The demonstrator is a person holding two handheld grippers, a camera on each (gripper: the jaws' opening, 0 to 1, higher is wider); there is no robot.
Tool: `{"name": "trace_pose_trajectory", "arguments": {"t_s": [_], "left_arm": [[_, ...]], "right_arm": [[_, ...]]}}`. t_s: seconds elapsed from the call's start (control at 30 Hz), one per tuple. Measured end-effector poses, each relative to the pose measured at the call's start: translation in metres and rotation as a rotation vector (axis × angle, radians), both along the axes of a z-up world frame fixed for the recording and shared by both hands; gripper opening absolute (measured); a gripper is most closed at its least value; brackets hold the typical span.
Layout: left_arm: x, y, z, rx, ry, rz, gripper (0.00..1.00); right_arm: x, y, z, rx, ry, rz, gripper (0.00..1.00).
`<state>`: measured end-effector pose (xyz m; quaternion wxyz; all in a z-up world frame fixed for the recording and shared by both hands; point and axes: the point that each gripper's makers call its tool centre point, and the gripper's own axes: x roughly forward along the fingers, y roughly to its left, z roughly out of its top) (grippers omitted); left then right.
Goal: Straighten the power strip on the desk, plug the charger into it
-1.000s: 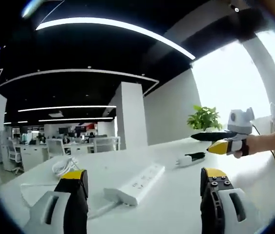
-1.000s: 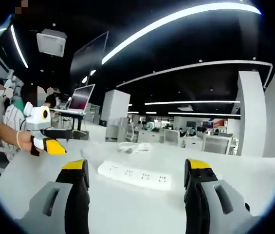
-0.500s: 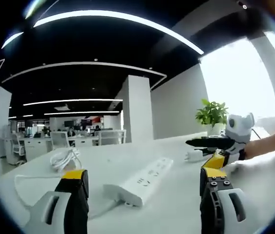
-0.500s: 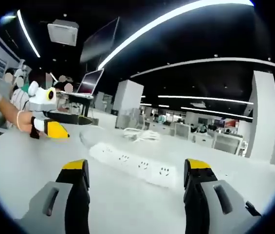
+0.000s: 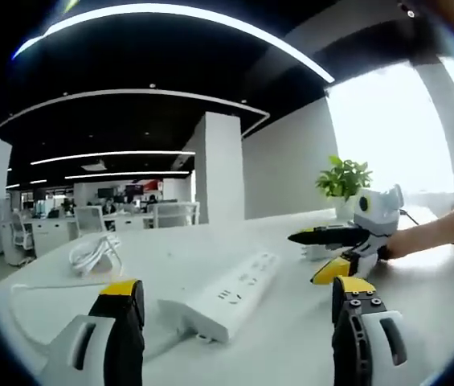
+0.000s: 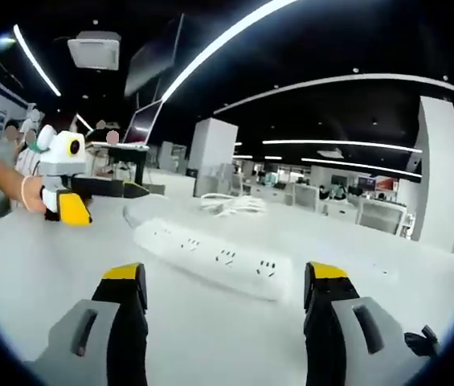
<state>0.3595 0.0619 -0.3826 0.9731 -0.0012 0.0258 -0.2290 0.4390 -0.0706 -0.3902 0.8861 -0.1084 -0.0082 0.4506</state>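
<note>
Partly | power strip [image 5: 225,295] cord end hidden behind left gripper [image 5: 231,318]

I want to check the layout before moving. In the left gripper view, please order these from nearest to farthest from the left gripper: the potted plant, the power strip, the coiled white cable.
Measured from the left gripper:
1. Power strip, lying between the jaws, just ahead.
2. Coiled white cable, farther back on the desk, to the left.
3. Potted plant, at the far desk edge, to the right.
</note>
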Motion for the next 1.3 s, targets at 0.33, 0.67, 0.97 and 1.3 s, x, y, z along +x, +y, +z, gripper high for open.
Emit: {"name": "trace_pose_trajectory", "arguments": {"t_s": [0.33,0.67,0.97,1.3], "left_arm": [[0.013,0.015,-0.032,0.078,0.187,0.059,0.99],[0.036,0.014,-0.026,0.094,0.164,0.023,0.98],[0.042,0.006,-0.023,0.107,0.156,-0.061,0.91],[0.048,0.011,-0.032,0.092,0.215,-0.064,0.86]], "right_arm": [[0.014,-0.005,-0.015,-0.026,0.142,-0.036,0.71],[0.021,-0.001,-0.003,-0.037,0.184,-0.022,0.66],[0.021,0.008,-0.006,-0.090,0.196,0.040,0.68],[0.025,0.002,-0.022,-0.160,0.264,0.006,0.67]]}}
